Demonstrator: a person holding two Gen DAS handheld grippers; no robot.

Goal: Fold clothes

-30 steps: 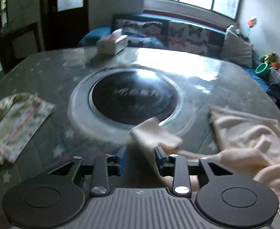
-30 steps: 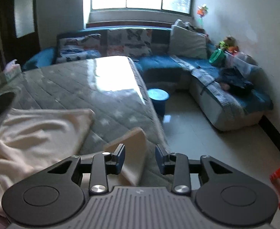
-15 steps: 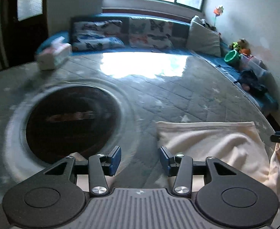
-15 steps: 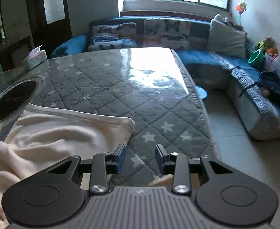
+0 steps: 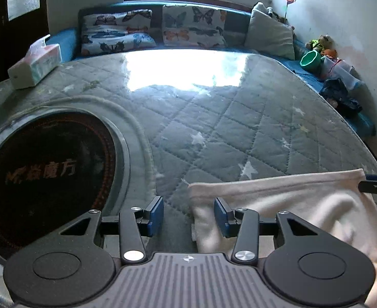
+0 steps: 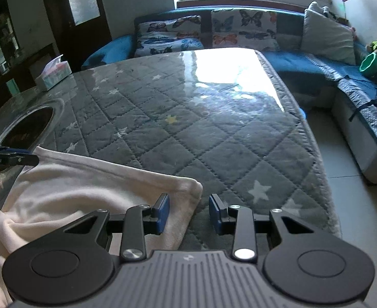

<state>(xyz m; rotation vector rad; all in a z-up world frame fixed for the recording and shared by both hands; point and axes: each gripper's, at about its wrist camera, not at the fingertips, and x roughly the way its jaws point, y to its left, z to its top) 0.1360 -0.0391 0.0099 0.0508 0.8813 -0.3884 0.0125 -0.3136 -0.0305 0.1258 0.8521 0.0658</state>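
A cream garment [image 5: 286, 205] lies flat on the quilted grey table cover [image 5: 214, 118], its far edge straight. My left gripper [image 5: 188, 215] hovers open over the garment's left far corner; the cloth's side edge runs between the blue pads [image 5: 155, 215] without being pressed. In the right wrist view the same garment [image 6: 85, 190] spreads to the left, bunched near the bottom left. My right gripper [image 6: 188, 213] stands open over its right far corner, the left pad above cloth. Each view catches the other gripper's tip at the frame edge.
A round dark inset [image 5: 47, 174] sits in the table at the left. A tissue box [image 5: 34, 64] stands at the far left corner. A blue sofa [image 6: 316, 64] with butterfly cushions runs behind and right; the table's right edge [image 6: 314, 154] drops to tiled floor.
A second ago each gripper had a cream cloth flap between its fingers; now the flaps are released. Both grippers have swung sideways and lowered to the garment's two far corners.
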